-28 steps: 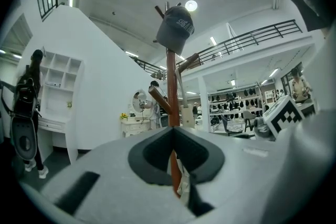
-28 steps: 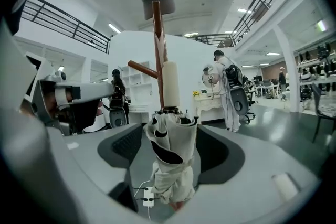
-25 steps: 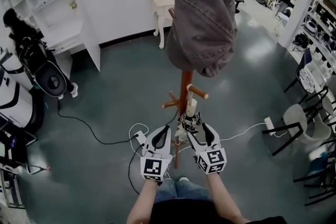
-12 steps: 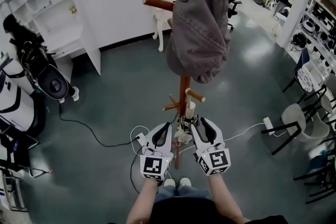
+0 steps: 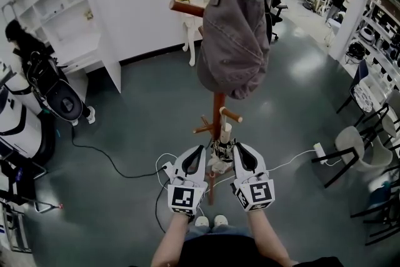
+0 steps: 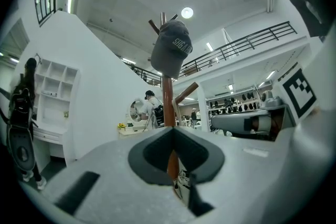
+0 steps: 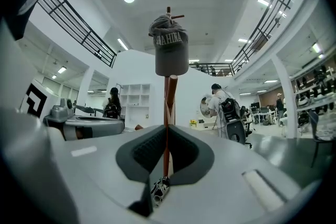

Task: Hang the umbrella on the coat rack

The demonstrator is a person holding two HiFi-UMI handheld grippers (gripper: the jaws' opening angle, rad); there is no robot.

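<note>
The folded umbrella [image 5: 222, 149] stands upright against the coat rack [image 5: 218, 103] pole. Its long axis runs up and down, with the pale handle on top just under a low peg [image 5: 233, 113]. I can't tell whether it hangs from that peg. It sits between the two grippers' tips. The left gripper [image 5: 200, 149] has its jaws pressed together, empty. The right gripper [image 5: 237, 147] has just been closing its jaws, and they meet with nothing pinched. A grey cap [image 5: 234, 40] hangs higher up.

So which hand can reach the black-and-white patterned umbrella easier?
Right, probably. The right gripper, shut, sits just beside the patterned umbrella at the brown wooden coat rack; the left gripper looks slightly farther off.
</note>
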